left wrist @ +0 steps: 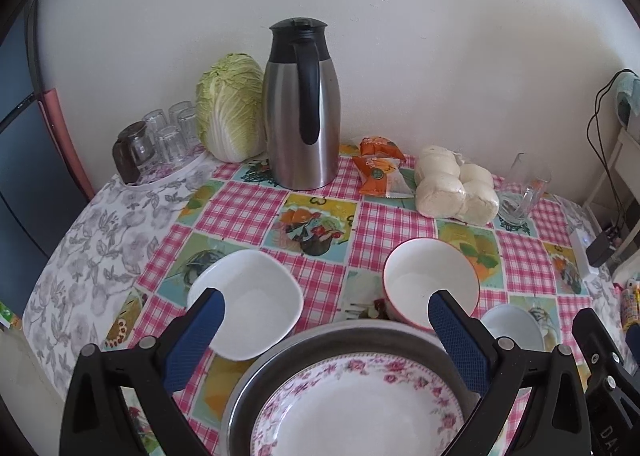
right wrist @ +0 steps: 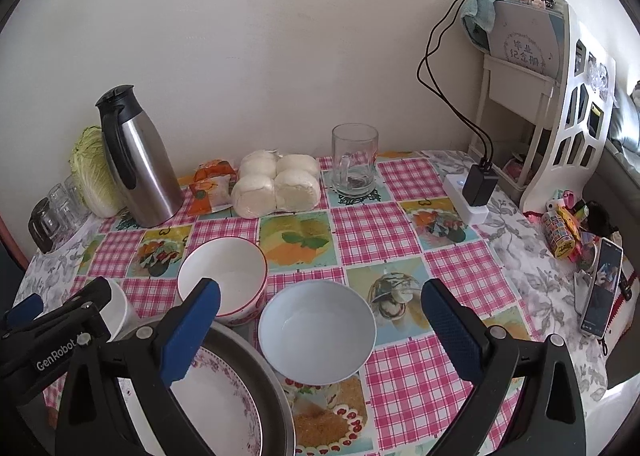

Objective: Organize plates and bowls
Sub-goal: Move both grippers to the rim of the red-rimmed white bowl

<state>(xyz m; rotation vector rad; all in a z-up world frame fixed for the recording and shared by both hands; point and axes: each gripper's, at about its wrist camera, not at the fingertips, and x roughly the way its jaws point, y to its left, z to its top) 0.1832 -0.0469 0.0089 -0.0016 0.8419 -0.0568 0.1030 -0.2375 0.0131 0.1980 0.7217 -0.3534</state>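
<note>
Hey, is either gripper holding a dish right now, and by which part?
Nothing is held. The left gripper and right gripper both have their jaws wide open above the dishes.

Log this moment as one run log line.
left gripper: open, over floral plate in metal dish | right gripper: open, around plain white bowl | red-rimmed bowl: untouched

- You had a steel thermos jug [left wrist: 301, 104] standing beside a cabbage [left wrist: 230, 106].
- You saw bagged buns [right wrist: 276, 184] between snack packets [right wrist: 211, 186] and a glass mug [right wrist: 354, 166].
</note>
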